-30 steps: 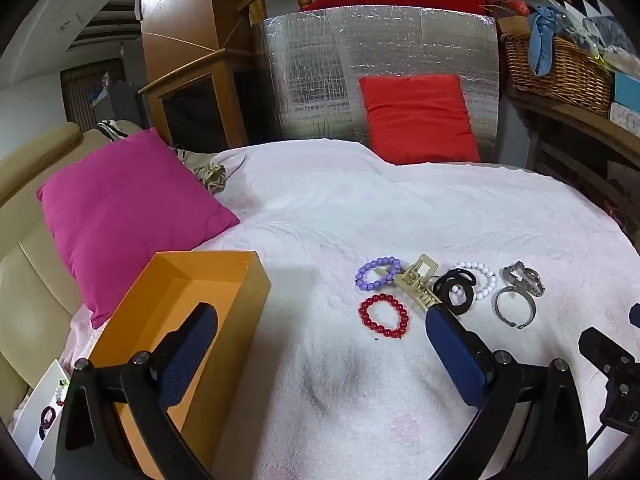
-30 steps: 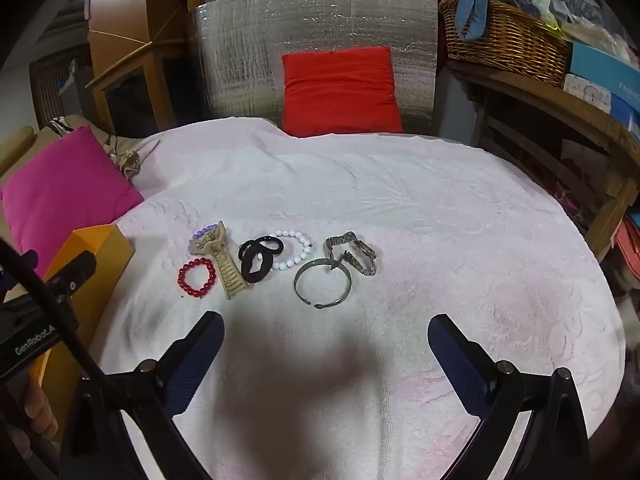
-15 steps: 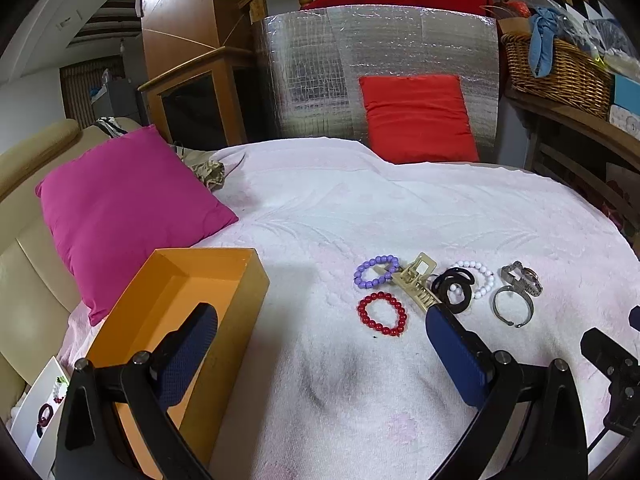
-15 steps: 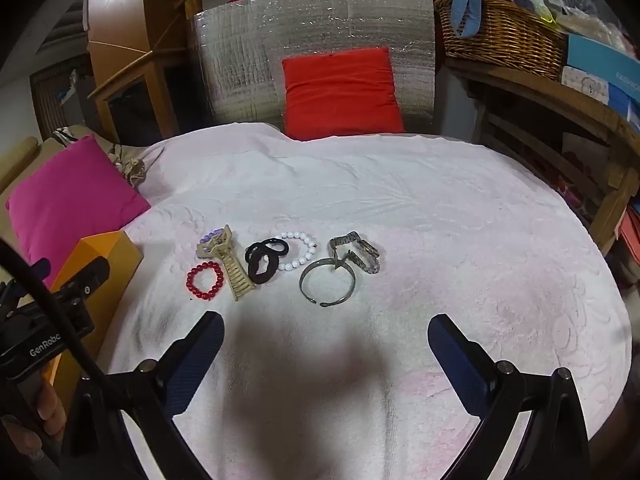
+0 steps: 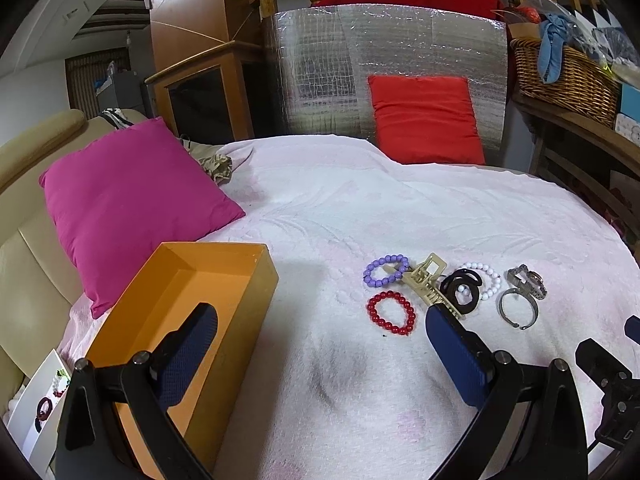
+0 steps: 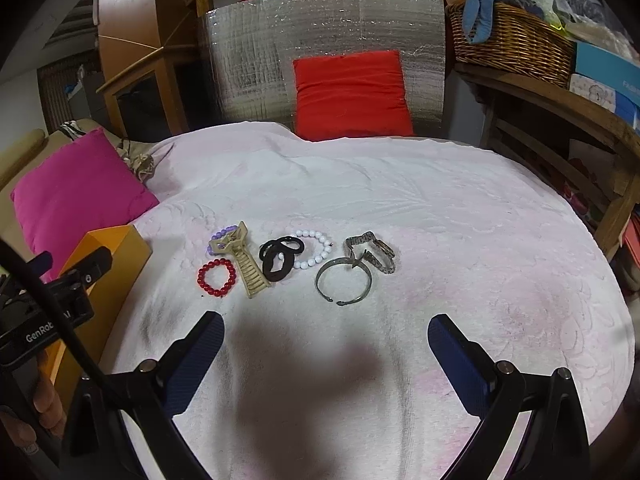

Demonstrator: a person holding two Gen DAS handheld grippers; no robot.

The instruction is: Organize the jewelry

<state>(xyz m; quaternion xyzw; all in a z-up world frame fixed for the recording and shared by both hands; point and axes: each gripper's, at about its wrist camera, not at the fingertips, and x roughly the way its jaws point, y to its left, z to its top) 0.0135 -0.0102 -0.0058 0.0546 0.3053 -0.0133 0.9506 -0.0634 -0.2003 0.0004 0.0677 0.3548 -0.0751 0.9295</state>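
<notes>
Jewelry lies in a row on the pink-white blanket [image 5: 360, 208]: a purple bead bracelet [image 5: 385, 270], a red bead bracelet [image 5: 391, 313], a beige hair claw [image 5: 427, 285], a black hair tie [image 5: 460, 290], a white bead bracelet [image 5: 486, 280], a metal bangle [image 5: 518, 308] and a metal watch [image 5: 528, 280]. An open orange box [image 5: 188, 312] stands at the left. My left gripper [image 5: 320, 332] is open, its left finger over the box. My right gripper [image 6: 326, 336] is open, hovering short of the bangle [image 6: 344, 280] and the red bracelet [image 6: 216, 278].
A magenta pillow [image 5: 128, 200] lies beyond the box. A red cushion [image 5: 424, 120] leans on a silver foil panel [image 5: 320, 76] at the back. A wicker basket [image 6: 512, 46] sits on a wooden shelf at right. A printed card [image 5: 40, 404] lies at lower left.
Both cameras have risen and pulled back slightly, so the jewelry sits a little farther from the fingertips. Nothing on the blanket has moved, and both grippers stay open.
</notes>
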